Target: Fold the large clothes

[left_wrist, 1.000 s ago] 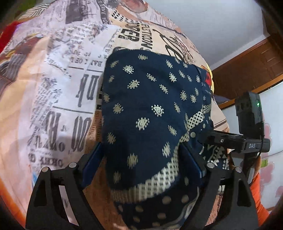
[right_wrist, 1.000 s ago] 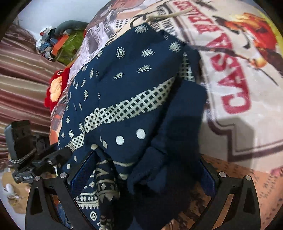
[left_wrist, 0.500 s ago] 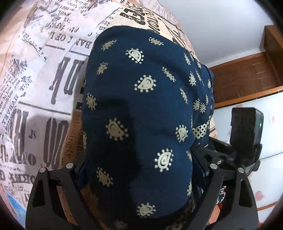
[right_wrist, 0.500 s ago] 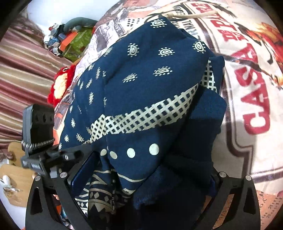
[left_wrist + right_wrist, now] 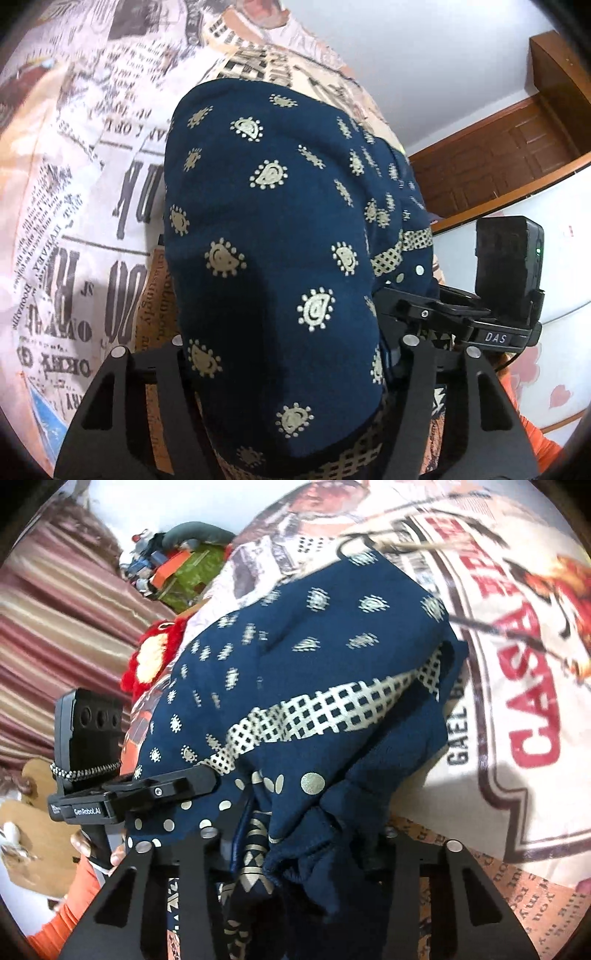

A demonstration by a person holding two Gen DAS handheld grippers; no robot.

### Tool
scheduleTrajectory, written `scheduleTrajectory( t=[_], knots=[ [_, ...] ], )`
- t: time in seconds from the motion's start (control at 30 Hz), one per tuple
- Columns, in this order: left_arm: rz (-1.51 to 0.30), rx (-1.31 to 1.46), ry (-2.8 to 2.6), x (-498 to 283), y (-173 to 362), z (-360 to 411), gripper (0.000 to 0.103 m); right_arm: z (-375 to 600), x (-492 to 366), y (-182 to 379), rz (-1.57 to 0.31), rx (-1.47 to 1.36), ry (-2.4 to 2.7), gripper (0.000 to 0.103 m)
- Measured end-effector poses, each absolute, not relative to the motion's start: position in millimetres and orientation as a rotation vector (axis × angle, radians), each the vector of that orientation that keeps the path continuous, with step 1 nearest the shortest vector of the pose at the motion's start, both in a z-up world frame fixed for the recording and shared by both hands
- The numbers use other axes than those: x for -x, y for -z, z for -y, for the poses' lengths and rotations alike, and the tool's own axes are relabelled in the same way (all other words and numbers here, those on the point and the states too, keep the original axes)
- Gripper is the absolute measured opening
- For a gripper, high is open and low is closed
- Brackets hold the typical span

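**Both grippers closing on the folded navy garment**

My left gripper (image 5: pixel 284 369) has just been narrowing its jaws around the near end of the navy garment (image 5: pixel 280 236); the cloth bulges between them, so I cannot tell if the pads bite. My right gripper (image 5: pixel 295 849) has just been closing too, bunched navy folds pinched between its fingers. The garment lies on the printed bedspread (image 5: pixel 517 709). An orange sleeve (image 5: pixel 70 904) shows at my left.
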State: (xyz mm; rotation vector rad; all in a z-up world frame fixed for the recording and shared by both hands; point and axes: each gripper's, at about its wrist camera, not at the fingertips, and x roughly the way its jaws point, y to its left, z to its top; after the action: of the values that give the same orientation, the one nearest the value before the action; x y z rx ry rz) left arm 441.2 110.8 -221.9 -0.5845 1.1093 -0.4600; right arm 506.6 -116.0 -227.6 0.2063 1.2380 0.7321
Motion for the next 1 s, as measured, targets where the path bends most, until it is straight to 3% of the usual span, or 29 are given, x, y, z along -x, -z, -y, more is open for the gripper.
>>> scheduleTrajectory(
  t=[0.3,0.67,0.87,1.0],
  knots=[
    [-1.026,0.504,0.458,-422,163,-104,0.060,113,-491,194,-1.204,-0.223,-0.767,0.038],
    [-0.886,0.473,0.410,-358,77,-145,0.060,84,-443,101,-1.052,-0.191,-0.836,0.038],
    [-0.878,0.491,0.347,-325,72,-186,0.060,40,-410,83,-1.046,-0.177,-0.880,0.038],
    [-0.915,0.533,0.300,-314,98,-215,0.060,8,-398,92,-1.076,-0.166,-0.908,0.038]
  ],
)
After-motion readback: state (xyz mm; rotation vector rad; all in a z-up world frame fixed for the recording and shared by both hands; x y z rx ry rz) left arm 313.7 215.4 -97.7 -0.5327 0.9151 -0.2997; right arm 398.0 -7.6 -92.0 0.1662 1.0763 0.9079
